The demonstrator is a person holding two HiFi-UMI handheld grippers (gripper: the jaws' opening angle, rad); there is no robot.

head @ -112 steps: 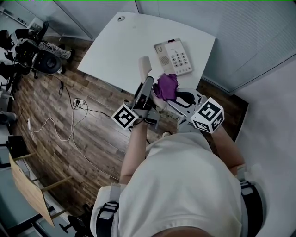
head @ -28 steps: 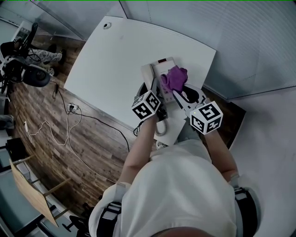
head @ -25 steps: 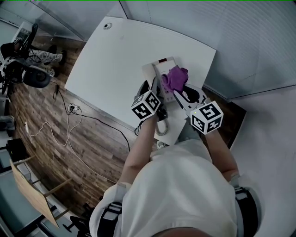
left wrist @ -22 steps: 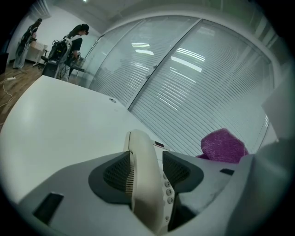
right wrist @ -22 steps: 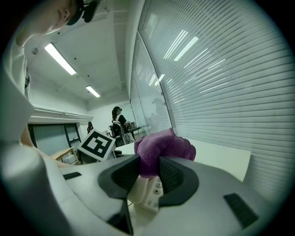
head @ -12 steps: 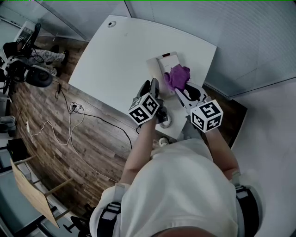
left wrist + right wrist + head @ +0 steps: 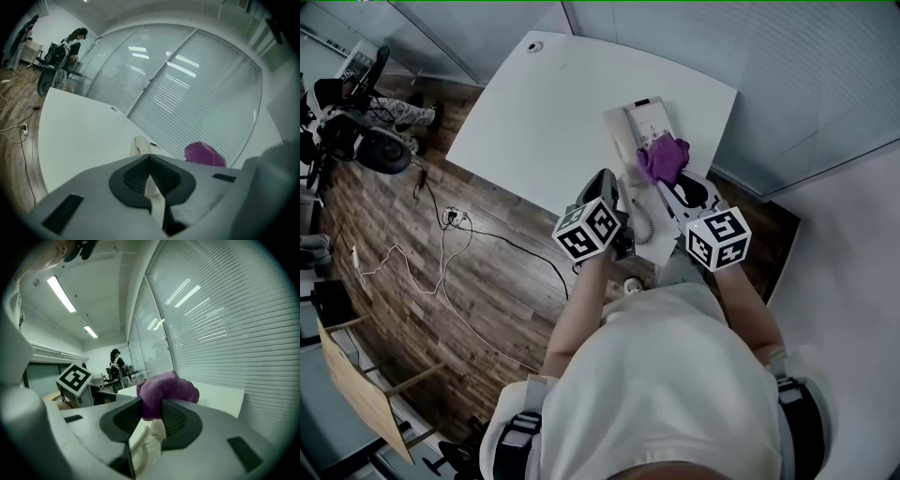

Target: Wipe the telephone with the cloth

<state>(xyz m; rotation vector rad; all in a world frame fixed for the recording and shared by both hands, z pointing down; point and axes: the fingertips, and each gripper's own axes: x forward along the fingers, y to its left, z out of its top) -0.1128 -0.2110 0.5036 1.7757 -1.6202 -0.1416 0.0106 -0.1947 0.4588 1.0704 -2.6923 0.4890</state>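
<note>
A cream telephone [image 7: 645,120] sits on the white table [image 7: 534,103] with its handset [image 7: 618,141] resting along its left side. Its coiled cord [image 7: 643,221] trails toward the near table edge. My left gripper [image 7: 609,178] hangs just short of the handset [image 7: 140,144]. Its jaws have just been closing and now stand shut with nothing between them. My right gripper [image 7: 664,180] is shut on a bunched purple cloth [image 7: 664,157], held over the near right part of the telephone. In the right gripper view the cloth [image 7: 164,390] bulges above the pads, with the cord [image 7: 143,451] below.
The table's near edge runs under both grippers, with wooden floor and loose cables [image 7: 441,225] to the left. Glass walls with blinds [image 7: 806,84] close in behind and to the right of the table. A parked scooter [image 7: 366,145] and a person stand at far left.
The left gripper has drawn back from the handset, which stays on the telephone, and its jaws have gone from open to shut. The right gripper has shifted slightly back, still holding the cloth.
</note>
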